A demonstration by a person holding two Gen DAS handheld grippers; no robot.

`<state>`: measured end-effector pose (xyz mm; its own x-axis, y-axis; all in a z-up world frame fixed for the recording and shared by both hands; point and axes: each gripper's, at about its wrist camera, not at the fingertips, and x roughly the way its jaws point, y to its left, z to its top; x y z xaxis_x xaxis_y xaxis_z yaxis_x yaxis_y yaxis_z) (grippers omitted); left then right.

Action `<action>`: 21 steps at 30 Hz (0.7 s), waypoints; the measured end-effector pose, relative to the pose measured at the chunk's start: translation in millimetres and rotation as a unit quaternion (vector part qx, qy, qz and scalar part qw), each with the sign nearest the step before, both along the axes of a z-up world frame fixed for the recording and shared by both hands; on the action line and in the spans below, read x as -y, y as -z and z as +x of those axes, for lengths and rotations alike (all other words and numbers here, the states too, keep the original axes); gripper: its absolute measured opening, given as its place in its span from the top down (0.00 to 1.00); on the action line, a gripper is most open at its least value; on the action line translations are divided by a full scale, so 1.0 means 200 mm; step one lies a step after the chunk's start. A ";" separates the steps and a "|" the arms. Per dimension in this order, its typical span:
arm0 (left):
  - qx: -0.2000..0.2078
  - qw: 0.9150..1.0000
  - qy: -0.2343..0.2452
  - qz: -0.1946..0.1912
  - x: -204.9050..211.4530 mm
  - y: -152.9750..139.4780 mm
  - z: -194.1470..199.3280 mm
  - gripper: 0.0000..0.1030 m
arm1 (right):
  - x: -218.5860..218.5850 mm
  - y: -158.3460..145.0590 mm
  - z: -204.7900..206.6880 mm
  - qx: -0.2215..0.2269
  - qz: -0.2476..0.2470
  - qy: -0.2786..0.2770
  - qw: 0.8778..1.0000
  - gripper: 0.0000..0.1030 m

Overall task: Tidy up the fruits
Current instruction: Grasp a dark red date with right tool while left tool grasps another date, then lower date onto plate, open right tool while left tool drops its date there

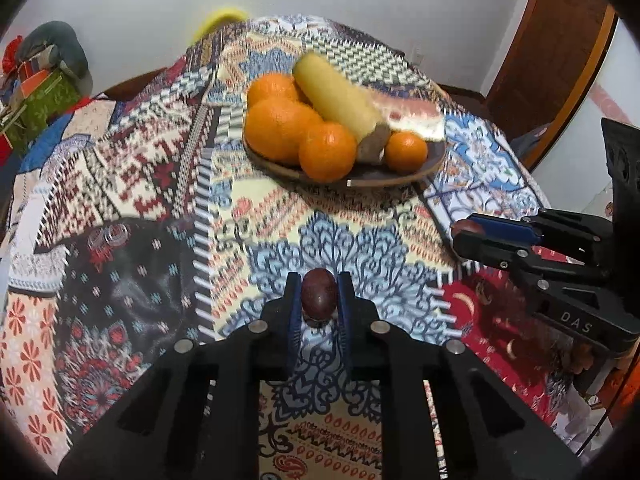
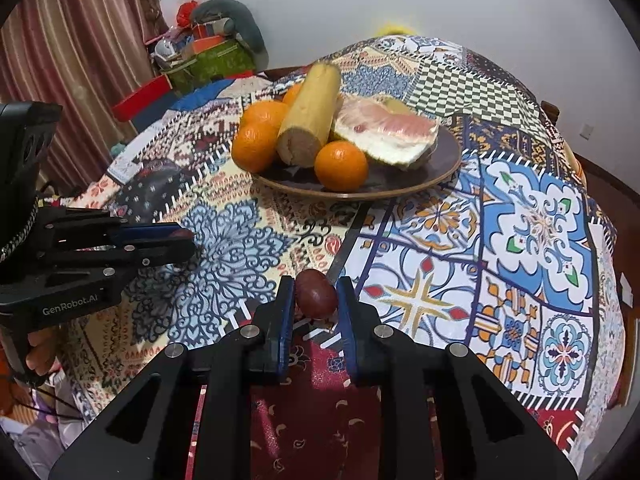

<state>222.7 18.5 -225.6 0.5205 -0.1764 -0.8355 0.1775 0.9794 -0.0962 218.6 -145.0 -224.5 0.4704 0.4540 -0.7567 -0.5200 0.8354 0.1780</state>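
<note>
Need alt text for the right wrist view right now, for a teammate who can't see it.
The right tool is shut on a small dark red fruit above a patchwork tablecloth. Beyond it, a brown plate holds oranges, a pale yellow stalk and a pink-fleshed fruit wedge. The left tool enters from the left.

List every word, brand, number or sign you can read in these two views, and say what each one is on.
"DAS" on the black body of the right gripper, seen from the left wrist camera.
"GenRobot.AI" on the black body of the left gripper, seen from the right wrist camera.
A row of digit-like marks printed in the tablecloth pattern is too blurred to read.
Nothing else readable; the boxes by the wall show no legible print.
</note>
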 end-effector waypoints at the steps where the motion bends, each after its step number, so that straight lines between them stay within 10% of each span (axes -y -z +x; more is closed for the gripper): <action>1: 0.007 1.000 -0.001 0.001 0.00 -0.02 0.01 0.84 | 0.01 -0.02 0.00 0.003 0.004 0.003 1.000 0.81; 21: 0.070 0.997 -0.006 -0.024 0.06 -0.20 0.36 0.84 | -0.03 -0.28 0.28 0.077 0.038 0.027 0.996 0.81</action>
